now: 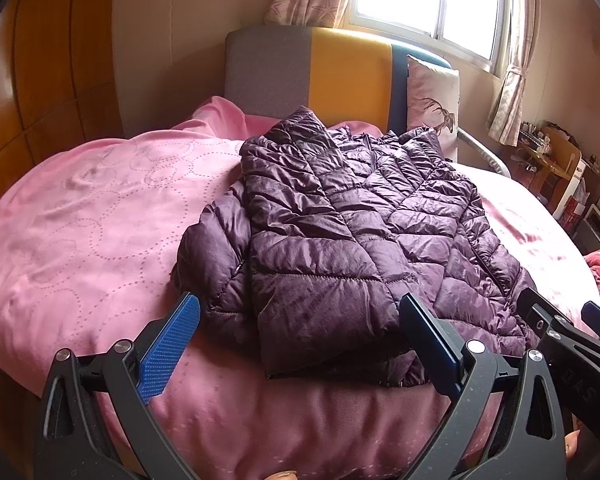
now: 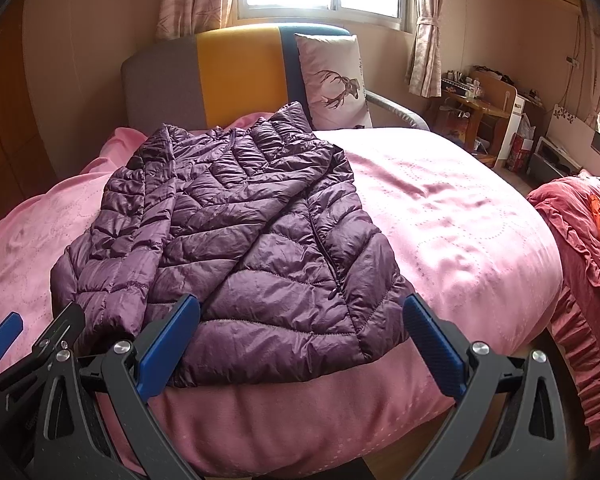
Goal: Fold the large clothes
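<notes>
Purple jacket (image 1: 340, 240) lies flat on the pink bed (image 1: 80, 220), both sleeves folded in over its front.

Left gripper (image 1: 300, 336) and right gripper (image 2: 302, 336) hover side by side at the hem, jaws spread wide and holding nothing; the hem seems to lie just short of the fingertips. A pillow (image 2: 334, 80) leans on the headboard (image 2: 236, 72).

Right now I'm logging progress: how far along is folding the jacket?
Both sleeves look folded in over the purple puffer jacket on the pink bed. Nothing is in hand: the left hand-held gripper and right hand-held gripper are open near its hem. Folding the body remains.
</notes>
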Motion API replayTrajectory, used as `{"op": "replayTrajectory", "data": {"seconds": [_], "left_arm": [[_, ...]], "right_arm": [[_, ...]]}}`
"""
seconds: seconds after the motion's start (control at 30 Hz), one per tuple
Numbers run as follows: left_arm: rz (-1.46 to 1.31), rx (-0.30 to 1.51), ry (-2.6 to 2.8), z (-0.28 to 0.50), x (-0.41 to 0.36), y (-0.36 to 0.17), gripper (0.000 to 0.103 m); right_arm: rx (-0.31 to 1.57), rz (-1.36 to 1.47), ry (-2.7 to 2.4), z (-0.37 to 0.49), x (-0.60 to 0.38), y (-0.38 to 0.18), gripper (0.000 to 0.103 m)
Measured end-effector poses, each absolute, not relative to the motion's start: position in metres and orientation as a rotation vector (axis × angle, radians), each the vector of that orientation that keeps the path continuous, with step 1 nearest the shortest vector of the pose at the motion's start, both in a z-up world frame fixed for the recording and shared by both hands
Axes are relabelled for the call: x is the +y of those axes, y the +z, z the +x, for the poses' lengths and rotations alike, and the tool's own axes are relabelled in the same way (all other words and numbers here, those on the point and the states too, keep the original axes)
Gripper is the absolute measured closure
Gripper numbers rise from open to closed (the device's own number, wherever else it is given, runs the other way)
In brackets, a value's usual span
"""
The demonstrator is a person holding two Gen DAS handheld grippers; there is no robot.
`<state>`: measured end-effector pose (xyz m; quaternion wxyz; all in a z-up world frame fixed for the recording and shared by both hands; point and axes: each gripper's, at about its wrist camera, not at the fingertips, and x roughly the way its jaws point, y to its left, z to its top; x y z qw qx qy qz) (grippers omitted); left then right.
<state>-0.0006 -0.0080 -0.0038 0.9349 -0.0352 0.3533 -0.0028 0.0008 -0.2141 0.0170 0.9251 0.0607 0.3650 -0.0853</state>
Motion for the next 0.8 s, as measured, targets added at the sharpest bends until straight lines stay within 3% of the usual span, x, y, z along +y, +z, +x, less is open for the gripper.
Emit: {"op": "replayTrajectory", "data": {"seconds": [0.8], "left_arm": [[-0.066,0.716,-0.023,-0.0059,-0.0102,-0.0015,0.004]], "right_arm": [[0.746,0.126,-0.180,-0.0039,-0.2160,0.0149,0.002]]}}
